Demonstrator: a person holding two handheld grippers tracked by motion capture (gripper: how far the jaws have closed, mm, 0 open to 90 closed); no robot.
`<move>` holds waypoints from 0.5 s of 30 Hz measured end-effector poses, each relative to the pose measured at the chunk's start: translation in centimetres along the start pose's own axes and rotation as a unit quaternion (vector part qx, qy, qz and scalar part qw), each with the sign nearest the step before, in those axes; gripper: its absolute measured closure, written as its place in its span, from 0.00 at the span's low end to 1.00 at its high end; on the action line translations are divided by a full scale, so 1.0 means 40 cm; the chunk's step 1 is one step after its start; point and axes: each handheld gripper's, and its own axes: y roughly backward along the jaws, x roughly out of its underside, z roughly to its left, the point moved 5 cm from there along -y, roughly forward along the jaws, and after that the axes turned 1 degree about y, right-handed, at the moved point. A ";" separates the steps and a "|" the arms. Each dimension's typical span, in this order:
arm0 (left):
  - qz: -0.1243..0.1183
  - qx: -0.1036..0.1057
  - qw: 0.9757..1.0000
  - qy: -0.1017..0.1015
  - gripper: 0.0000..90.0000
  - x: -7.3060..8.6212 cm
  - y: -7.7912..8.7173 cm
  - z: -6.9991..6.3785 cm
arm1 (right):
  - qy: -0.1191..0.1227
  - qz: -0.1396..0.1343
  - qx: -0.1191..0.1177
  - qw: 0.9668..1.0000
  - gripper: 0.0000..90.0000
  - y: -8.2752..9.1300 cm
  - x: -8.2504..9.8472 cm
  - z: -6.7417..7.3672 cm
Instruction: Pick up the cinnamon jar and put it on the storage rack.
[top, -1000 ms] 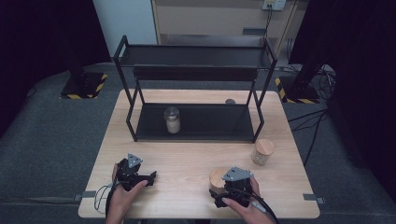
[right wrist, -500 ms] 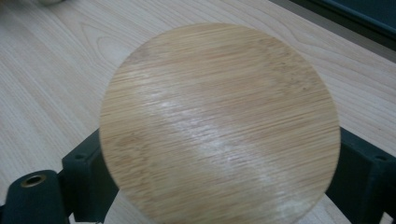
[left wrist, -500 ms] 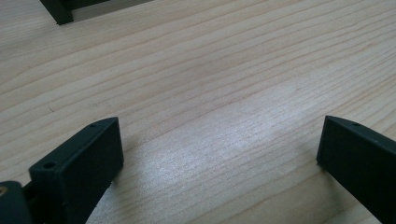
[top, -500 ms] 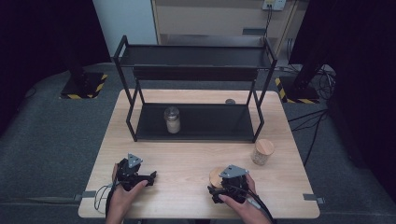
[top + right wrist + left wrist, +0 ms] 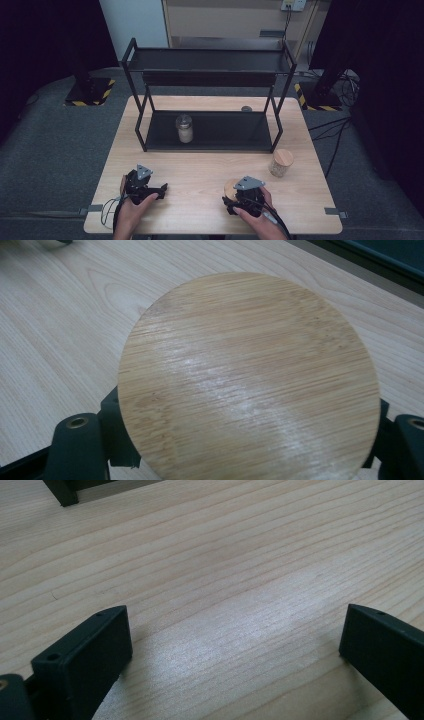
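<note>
The right gripper has pulled back a little toward the near edge of the bench since a second ago, and its jaws have just been closing. They now stand clamped on the round wooden lid. In the right gripper view the lid's rim sits pressed between both black jaws, its flat face turned to the camera. From the high view a sliver of the lid peeks out at the gripper's left side, low over the bench. The left gripper lies where it lay before, resting on the bench with its jaws well apart (bare wood between them in the left gripper view).

Both grippers sit close to the bench's near edge, with little room behind them. Ahead lies a broad open strip of bare wood, running to the front rail of the black rack. A glass jar stands on the rack's lower shelf, left of middle. A second jar with a wooden lid stands on the bench near the rack's right front leg, well apart from the right gripper. A small dark round thing lies behind the rack.
</note>
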 end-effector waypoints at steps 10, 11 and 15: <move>0.000 0.000 1.000 0.000 0.00 0.000 0.000 0.000 | -0.004 -0.011 0.013 1.000 0.28 0.026 -0.027 -0.015; 0.000 0.000 1.000 0.000 0.00 0.000 0.000 0.000 | -0.003 -0.011 0.013 1.000 0.28 0.028 -0.030 -0.015; 0.000 0.000 1.000 0.000 0.00 0.000 0.000 0.000 | -0.001 -0.012 0.014 1.000 0.28 0.028 -0.041 -0.019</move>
